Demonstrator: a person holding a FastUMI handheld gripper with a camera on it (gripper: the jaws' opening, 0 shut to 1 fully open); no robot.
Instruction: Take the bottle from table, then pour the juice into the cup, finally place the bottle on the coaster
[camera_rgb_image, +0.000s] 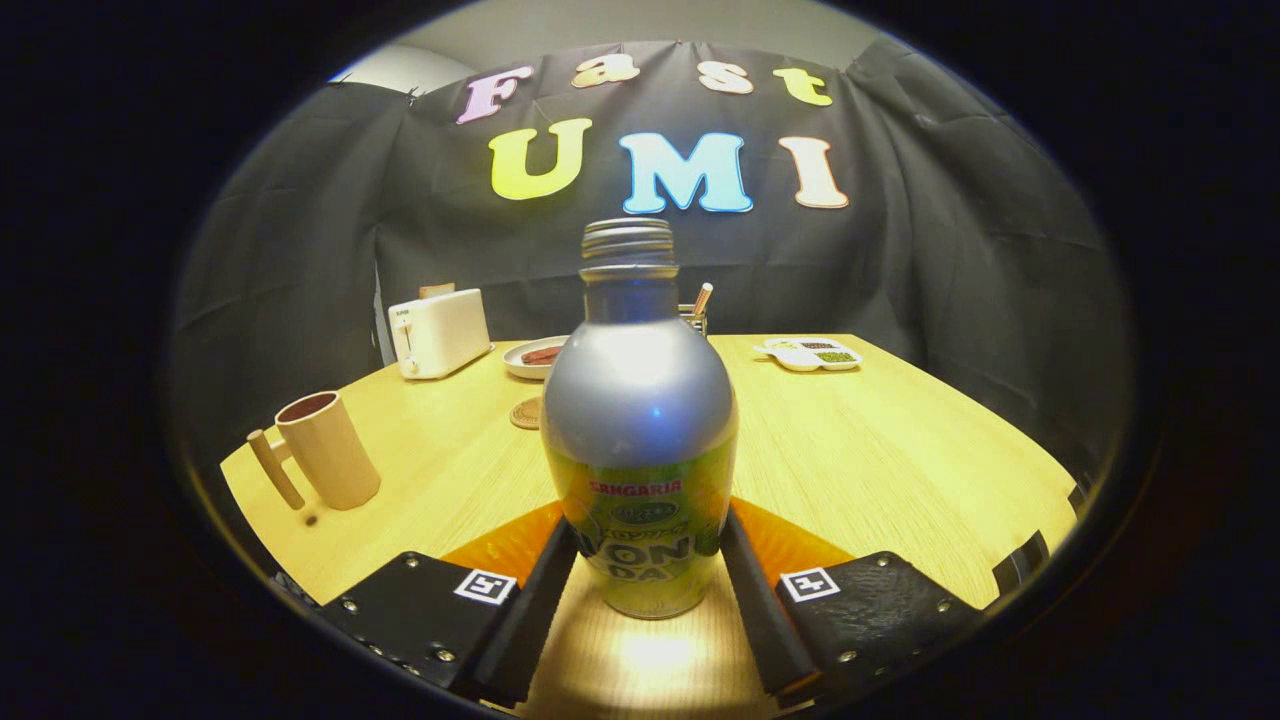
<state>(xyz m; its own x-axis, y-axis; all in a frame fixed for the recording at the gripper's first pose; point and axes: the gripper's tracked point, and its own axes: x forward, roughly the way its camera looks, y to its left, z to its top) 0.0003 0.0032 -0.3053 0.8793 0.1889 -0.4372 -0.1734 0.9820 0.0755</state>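
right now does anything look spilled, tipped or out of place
Nothing stands out. The bottle stands upright between the gripper fingers, which touch its sides. The cup is upright, the table dry.

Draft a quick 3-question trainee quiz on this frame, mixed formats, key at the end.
1. True or false: the bottle stands upright between the claw fingers, both flanking its lower body.
2. Multiple choice: what lies just behind the bottle on the table? A) coaster B) spoon C) sponge
3. Fill in: the cup with a handle stands beside the bottle, nearer than the ____.

Key: 1 true; 2 A; 3 toaster
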